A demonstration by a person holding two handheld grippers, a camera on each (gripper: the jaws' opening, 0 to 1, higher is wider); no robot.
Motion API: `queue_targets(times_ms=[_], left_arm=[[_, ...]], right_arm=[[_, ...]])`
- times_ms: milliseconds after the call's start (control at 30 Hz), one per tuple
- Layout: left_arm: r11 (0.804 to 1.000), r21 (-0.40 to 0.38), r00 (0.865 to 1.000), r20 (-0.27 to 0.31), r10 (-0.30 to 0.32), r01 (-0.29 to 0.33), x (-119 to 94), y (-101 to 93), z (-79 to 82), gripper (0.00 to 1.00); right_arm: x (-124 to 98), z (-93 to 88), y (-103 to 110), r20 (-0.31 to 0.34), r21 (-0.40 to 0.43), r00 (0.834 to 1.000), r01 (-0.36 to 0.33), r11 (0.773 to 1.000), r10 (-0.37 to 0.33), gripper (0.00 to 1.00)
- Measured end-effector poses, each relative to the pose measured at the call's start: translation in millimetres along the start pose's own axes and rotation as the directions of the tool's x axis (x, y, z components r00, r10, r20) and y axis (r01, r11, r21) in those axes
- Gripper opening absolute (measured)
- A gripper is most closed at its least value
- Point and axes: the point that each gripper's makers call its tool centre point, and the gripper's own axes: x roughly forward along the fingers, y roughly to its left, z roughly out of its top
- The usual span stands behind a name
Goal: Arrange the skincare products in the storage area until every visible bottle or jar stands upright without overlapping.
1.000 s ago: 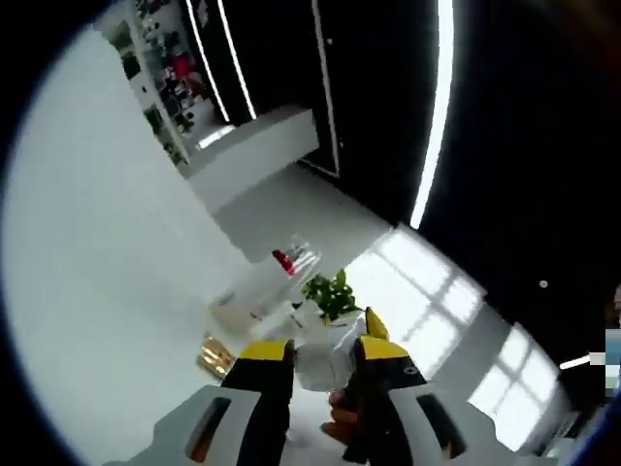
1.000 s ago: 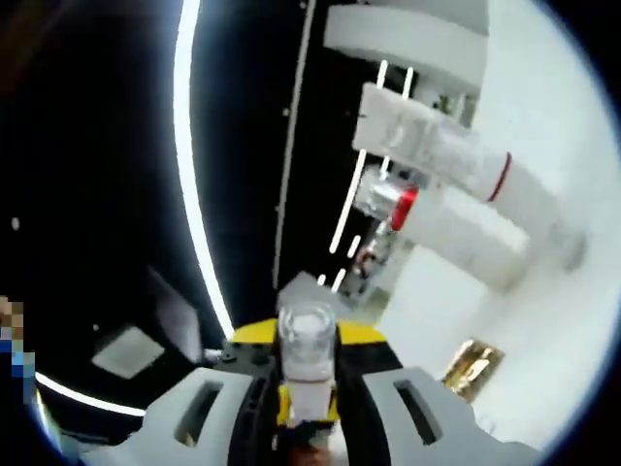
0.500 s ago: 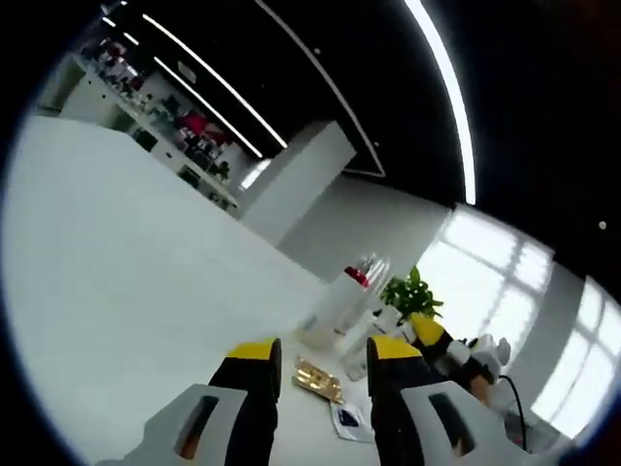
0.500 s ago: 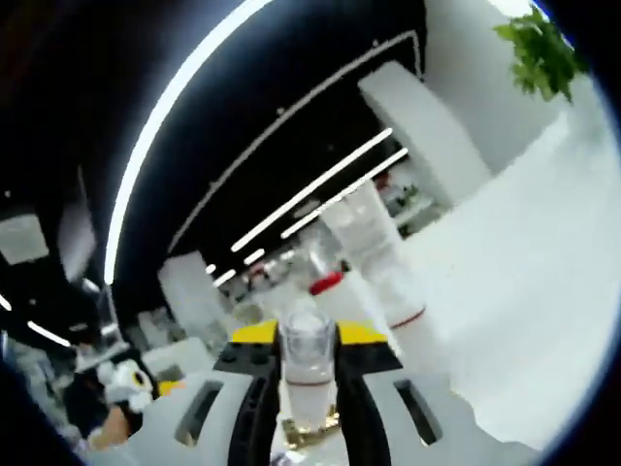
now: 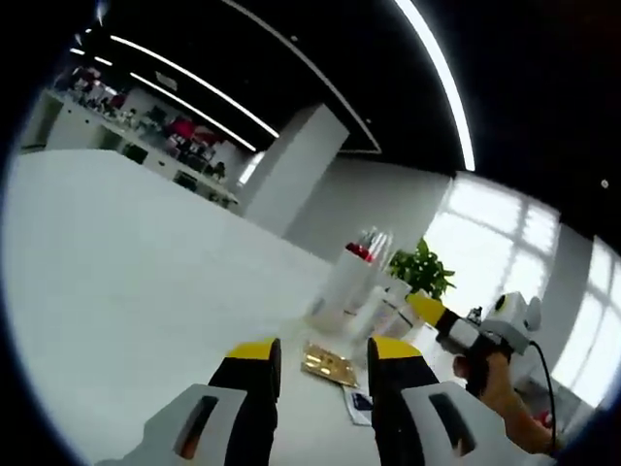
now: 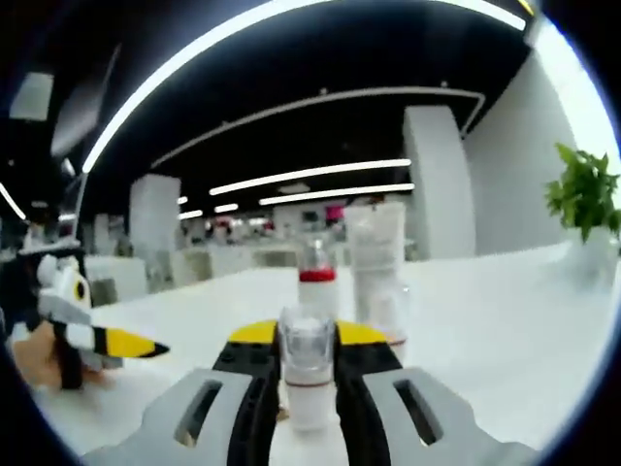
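A white surface (image 5: 146, 291) stretches wide under a dark ceiling crossed by bright light strips (image 6: 320, 170). A green potted plant (image 5: 423, 270) stands at the surface's far side; in the right gripper view it sits at the right edge. A white pillar (image 5: 291, 170) rises behind, and shelves with small coloured goods (image 5: 184, 131) line the far wall. Large bright windows (image 5: 505, 243) glow beyond the plant.

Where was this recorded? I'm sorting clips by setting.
Probably a large open-plan showroom or office: a long white table, linear ceiling lights, stocked display shelves along the far wall, and a potted plant.
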Motion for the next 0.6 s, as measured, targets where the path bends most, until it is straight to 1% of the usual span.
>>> queue_targets(times_ms=[133,267,300,367,467,600], left_arm=[[1.000,-0.007,1.000,0.000,0.000,0.000,-1,0.8,-0.2,0.36],[1.000,-0.003,1.000,0.000,0.004,-0.004,-2,1.9,0.3,0.36],[1.000,-0.004,1.000,0.000,0.004,-0.004,-2,1.9,0.4,0.36],[1.000,-0.004,1.000,0.000,0.003,-0.003,-2,1.6,0.3,0.36],[1.000,-0.003,1.000,0.000,0.003,-0.003,-2,1.0,0.1,0.36],[1.000,-0.004,1.000,-0.002,0.004,-0.004,-2,1.5,-0.7,0.36]], right_arm=[[-1,-1.0,0,0.002,0.006,1.000,-0.002,1.000,0.002,0.19],[1,-10.5,4,-0.044,-0.007,0.999,-0.013,1.000,0.013,0.19],[2,-11.7,5,-0.047,-0.015,0.999,-0.017,1.000,0.016,0.19],[2,-9.3,5,-0.036,-0.028,0.999,-0.016,0.999,0.015,0.19],[-3,-0.9,5,-0.006,-0.043,1.000,-0.008,0.999,0.007,0.19],[-4,2.1,4,0.007,-0.045,1.000,-0.004,0.999,0.005,0.19]])
